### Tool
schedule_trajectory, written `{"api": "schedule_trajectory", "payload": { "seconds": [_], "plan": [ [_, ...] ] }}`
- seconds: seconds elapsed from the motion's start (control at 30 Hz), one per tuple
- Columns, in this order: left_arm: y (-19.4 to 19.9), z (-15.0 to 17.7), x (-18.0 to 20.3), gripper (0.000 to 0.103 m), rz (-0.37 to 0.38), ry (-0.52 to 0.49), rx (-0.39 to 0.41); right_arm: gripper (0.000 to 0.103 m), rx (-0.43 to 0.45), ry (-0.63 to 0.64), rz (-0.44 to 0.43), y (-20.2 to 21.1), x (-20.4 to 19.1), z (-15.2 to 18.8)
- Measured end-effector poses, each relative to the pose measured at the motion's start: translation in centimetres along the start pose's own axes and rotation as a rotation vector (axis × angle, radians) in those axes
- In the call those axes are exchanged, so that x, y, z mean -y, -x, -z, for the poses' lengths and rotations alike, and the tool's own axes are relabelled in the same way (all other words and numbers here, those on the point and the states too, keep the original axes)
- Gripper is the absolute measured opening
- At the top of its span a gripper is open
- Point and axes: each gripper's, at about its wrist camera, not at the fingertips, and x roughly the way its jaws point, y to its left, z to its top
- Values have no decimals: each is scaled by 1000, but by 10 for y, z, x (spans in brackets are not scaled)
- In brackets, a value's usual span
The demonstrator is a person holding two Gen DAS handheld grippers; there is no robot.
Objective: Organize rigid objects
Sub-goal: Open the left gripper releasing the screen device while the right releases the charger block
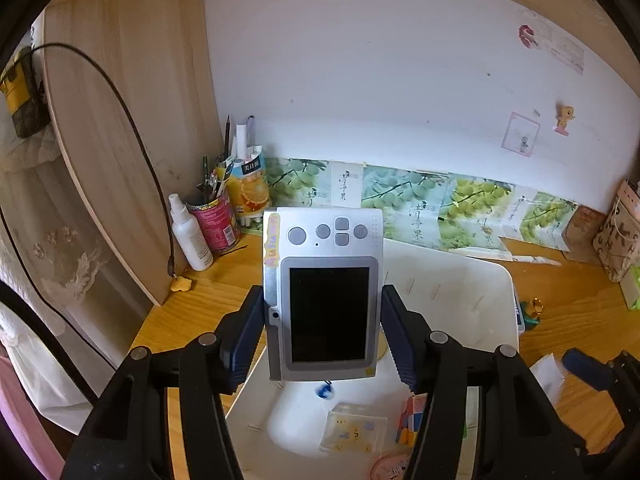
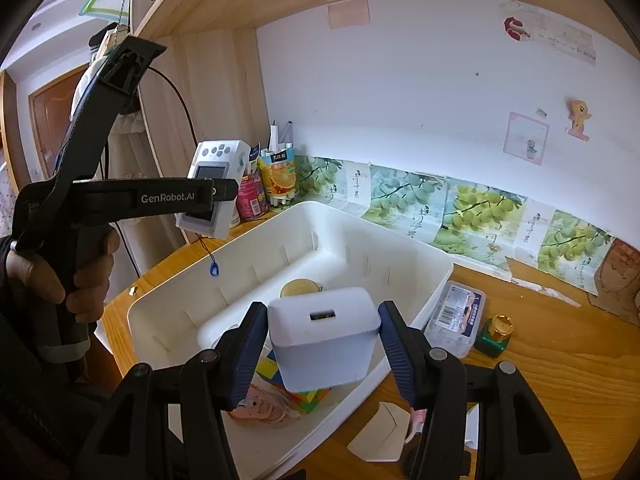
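Both tools loaded, held over the white bin (image 2: 408, 256) on the counter (image 2: 560, 360).

Left tool (image 1: 322, 330) is clamped on a silver handheld device (image 1: 324, 280), pads on its long edges, screen facing the camera, button end up; it hangs above the bin's left half with a blue charm (image 1: 326, 391) dangling under it. Right tool (image 2: 322, 354) is clenched on a white charger block (image 2: 324, 336), port side up, over the bin's near end. In the bin: a colour cube (image 2: 304, 394), a pink flat item (image 2: 264, 408), a round tan item (image 2: 300, 288), a clear box (image 1: 354, 432). Just right of the bin: a clear plastic case (image 2: 456, 316), then a green bottle with a gold cap (image 2: 494, 334). Behind the bin's left corner: a pen can (image 1: 216, 216), a white spray bottle (image 1: 190, 236).
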Motion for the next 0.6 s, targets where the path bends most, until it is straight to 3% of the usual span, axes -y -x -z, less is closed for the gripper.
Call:
{"api": "schedule_trajectory", "payload": {
  "seconds": [0.1, 0.17, 0.27, 0.37, 0.6],
  "plan": [
    [-4, 1, 0, 61, 9, 8, -10, 58, 19, 4, 8, 2, -1, -2],
    [2, 0, 1, 63, 18, 11, 30, 61, 14, -6, 10, 1, 0, -1],
    [10, -1, 4, 82, 40, 7, 78, 68, 18, -14, 19, 3, 2, 0],
    [12, 0, 9, 83, 61, -18, 73, 75, 23, -18, 24, 5, 2, 0],
    [20, 3, 23, 83, 92, -52, 73, 81, 20, -35, 33, 9, 5, 5]
  ]
}}
